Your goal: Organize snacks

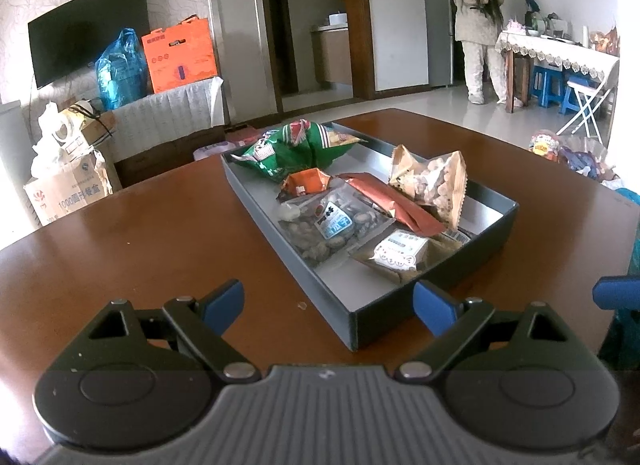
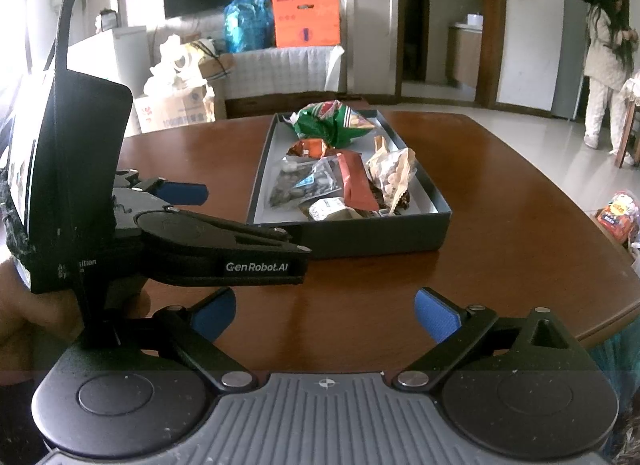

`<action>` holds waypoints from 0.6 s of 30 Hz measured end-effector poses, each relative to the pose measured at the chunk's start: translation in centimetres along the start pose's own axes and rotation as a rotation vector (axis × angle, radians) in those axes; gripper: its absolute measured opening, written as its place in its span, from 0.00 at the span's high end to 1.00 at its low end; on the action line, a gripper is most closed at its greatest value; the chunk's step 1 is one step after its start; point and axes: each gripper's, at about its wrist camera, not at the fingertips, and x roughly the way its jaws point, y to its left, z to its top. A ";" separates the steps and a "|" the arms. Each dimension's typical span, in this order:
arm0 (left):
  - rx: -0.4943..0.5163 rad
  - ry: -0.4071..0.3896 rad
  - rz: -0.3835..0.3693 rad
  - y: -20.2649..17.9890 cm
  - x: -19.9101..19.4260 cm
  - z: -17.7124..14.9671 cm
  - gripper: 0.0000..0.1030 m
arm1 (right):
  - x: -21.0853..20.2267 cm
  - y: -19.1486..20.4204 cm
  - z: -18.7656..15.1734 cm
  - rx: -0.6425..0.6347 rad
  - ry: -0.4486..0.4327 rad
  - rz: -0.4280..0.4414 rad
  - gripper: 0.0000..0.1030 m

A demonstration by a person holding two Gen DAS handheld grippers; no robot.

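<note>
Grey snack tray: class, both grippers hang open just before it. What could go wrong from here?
1. The grey cardboard tray sits loose on the glossy brown table; a nudge could slide it.
2. The red-brown foil packet overlaps the clear bag of nuts; lifting one may drag the other.

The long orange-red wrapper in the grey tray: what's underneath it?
The long orange-red wrapper lies across a clear bag of dark nuts and a beige packet with a white label. Whatever sits directly beneath its middle is covered, inside the grey tray.
</note>
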 end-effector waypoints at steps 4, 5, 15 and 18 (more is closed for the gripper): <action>0.005 0.002 0.003 0.0 -0.1 0.1 0.10 | 0.0 0.0 -0.1 0.001 0.002 -0.001 0.05; 0.005 0.001 0.003 0.0 0.0 0.1 0.10 | 0.0 0.0 0.0 0.001 0.002 -0.001 0.05; 0.007 0.004 -0.004 0.0 0.0 0.0 0.10 | 0.1 0.0 -0.1 0.001 0.005 0.002 0.05; 0.000 0.004 -0.015 0.0 0.0 -0.1 0.10 | 0.1 -0.1 0.0 0.001 0.005 0.001 0.05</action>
